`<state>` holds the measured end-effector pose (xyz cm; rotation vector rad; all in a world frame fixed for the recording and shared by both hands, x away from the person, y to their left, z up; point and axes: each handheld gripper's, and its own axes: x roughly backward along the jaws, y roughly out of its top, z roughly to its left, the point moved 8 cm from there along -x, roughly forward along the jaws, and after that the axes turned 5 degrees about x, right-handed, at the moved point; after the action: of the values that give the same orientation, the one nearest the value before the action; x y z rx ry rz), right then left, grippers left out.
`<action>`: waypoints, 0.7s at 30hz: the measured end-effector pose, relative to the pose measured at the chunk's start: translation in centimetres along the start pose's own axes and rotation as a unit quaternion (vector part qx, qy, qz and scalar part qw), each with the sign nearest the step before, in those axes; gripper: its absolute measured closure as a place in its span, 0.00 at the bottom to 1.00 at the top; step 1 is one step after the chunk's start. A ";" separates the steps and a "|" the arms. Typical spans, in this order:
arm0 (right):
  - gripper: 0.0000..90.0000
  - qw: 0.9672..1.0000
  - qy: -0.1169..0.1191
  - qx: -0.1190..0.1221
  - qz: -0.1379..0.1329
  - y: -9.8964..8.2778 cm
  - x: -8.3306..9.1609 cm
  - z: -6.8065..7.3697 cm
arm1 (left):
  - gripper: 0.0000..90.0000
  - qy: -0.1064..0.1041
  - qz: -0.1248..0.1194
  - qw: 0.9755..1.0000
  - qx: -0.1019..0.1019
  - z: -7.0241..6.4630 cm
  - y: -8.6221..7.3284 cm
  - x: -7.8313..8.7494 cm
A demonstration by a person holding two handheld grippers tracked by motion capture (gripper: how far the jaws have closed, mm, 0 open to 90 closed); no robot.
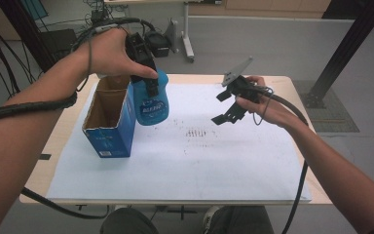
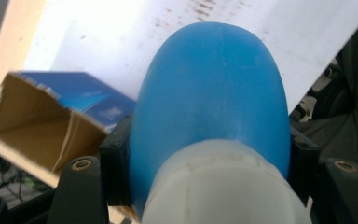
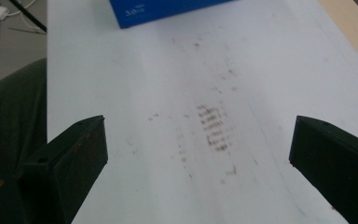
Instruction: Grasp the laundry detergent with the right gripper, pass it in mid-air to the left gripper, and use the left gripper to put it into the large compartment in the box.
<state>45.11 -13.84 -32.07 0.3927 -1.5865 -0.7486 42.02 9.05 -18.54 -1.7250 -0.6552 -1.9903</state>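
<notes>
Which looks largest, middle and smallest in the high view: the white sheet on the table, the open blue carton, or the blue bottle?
1. White sheet, by far the largest.
2. Open blue carton.
3. Blue bottle, held up by the left gripper; raised toward the camera, it may look bigger than it is.

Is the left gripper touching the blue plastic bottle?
Touching. In the left gripper view, the left gripper has its black jaws pressed against both sides of the blue plastic bottle, just below its white cap.
</notes>
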 end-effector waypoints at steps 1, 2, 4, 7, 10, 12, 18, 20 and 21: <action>0.05 1.000 -0.006 -0.008 0.001 -0.4 0.4 -0.4 | 0.41 0.002 -0.001 1.000 0.011 0.3 -0.2 0.3; 0.05 1.000 -0.014 -0.018 0.004 -0.8 0.9 -0.8 | 0.41 0.004 -0.001 1.000 0.021 0.7 -0.4 0.7; 0.05 0.999 -0.030 -0.031 0.008 -1.6 1.8 -1.6 | 0.41 0.009 -0.001 0.999 0.038 1.5 -0.8 1.3; 0.05 0.997 -0.048 -0.050 0.018 -2.7 3.1 -2.6 | 0.41 0.011 -0.001 0.997 0.077 2.5 -1.5 2.2; 0.05 0.996 -0.058 -0.065 0.036 -3.7 4.2 -3.3 | 0.41 0.009 -0.001 0.992 0.123 3.6 -2.3 3.1; 0.06 0.994 -0.065 -0.067 0.049 -4.1 4.7 -3.7 | 0.41 0.005 -0.003 0.989 0.149 4.4 -2.8 3.7; 0.06 0.990 -0.079 -0.077 0.083 -5.4 5.9 -4.5 | 0.41 -0.004 -0.013 0.973 0.229 6.3 -4.1 5.1; 0.06 0.990 -0.082 -0.079 0.087 -5.6 6.2 -4.7 | 0.41 -0.004 -0.014 0.967 0.253 6.9 -4.5 5.3; 0.06 0.989 -0.083 -0.080 0.089 -5.7 6.3 -4.7 | 0.41 -0.003 -0.014 0.963 0.269 7.3 -4.8 5.5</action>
<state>47.67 -23.13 -31.08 0.0723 -1.6781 -0.7796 44.17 17.18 -12.59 -1.3916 -1.1069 -1.6186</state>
